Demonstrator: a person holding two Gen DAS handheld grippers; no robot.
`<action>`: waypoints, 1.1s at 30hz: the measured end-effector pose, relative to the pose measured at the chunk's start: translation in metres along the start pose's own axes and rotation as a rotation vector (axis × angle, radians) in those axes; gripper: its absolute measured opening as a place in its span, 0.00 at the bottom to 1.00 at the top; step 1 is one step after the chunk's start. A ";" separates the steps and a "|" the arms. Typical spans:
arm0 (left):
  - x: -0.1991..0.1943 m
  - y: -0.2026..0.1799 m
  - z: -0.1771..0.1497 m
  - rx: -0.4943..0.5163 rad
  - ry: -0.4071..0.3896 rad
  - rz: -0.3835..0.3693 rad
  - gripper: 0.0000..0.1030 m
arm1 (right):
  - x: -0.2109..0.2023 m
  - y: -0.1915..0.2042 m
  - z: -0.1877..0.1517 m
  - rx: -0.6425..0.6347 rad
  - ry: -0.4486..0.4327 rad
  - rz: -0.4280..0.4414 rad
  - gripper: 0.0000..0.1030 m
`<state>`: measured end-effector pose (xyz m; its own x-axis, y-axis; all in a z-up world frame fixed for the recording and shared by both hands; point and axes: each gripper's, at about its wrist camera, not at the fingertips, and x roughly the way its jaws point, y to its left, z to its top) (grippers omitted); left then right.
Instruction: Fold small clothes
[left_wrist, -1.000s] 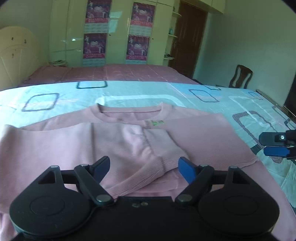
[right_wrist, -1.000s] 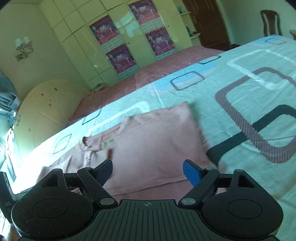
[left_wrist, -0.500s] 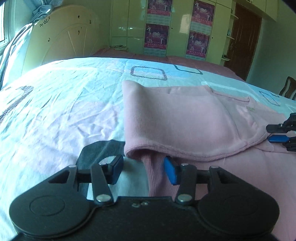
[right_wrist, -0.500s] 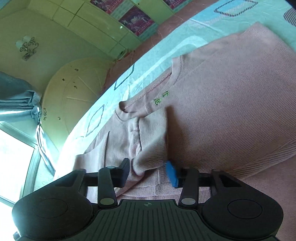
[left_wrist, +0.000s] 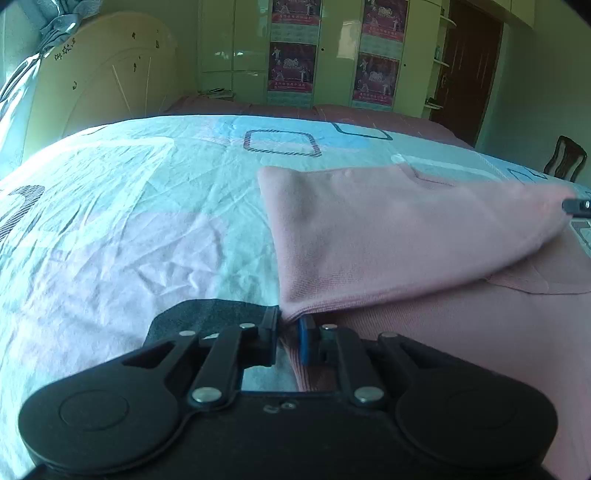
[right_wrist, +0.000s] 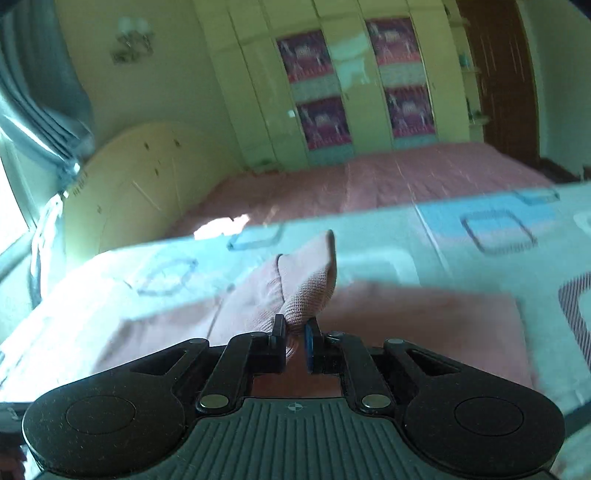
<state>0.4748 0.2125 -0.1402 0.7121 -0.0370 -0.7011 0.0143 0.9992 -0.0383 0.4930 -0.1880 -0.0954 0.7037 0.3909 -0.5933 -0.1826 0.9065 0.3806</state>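
Observation:
A small pink sweater (left_wrist: 406, 236) lies on the patterned bedsheet (left_wrist: 129, 221). My left gripper (left_wrist: 288, 328) is shut on the sweater's lower left hem corner. The folded-over sleeve stretches from there to the right, where my right gripper's tip (left_wrist: 578, 205) shows at the frame edge. In the right wrist view my right gripper (right_wrist: 295, 332) is shut on the sleeve's ribbed cuff (right_wrist: 306, 295) and holds it lifted above the sweater's body (right_wrist: 424, 325). That view is motion-blurred.
A cream headboard (left_wrist: 96, 81) stands at the left, wardrobes with posters (left_wrist: 332, 55) at the back. A pink bedspread (right_wrist: 369, 184) covers the far part of the bed. A wooden chair (left_wrist: 565, 158) and a dark door (left_wrist: 469, 66) are at the right.
Both grippers have closed on the sweater: the left on the hem corner, the right on the sleeve cuff. The right gripper has lifted the cuff and pulled the sleeve taut.

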 end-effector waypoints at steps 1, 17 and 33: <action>-0.001 0.000 -0.003 0.004 -0.001 0.000 0.10 | 0.004 -0.005 -0.010 0.007 0.028 -0.001 0.08; 0.002 0.001 -0.004 0.006 0.011 -0.009 0.10 | 0.007 -0.069 -0.027 0.505 0.043 0.122 0.56; 0.005 0.003 -0.001 0.009 0.028 -0.017 0.10 | -0.010 -0.039 -0.042 0.256 0.076 0.058 0.08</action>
<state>0.4774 0.2154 -0.1449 0.6919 -0.0544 -0.7199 0.0329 0.9985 -0.0438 0.4639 -0.2202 -0.1343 0.6421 0.4602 -0.6131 -0.0346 0.8164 0.5765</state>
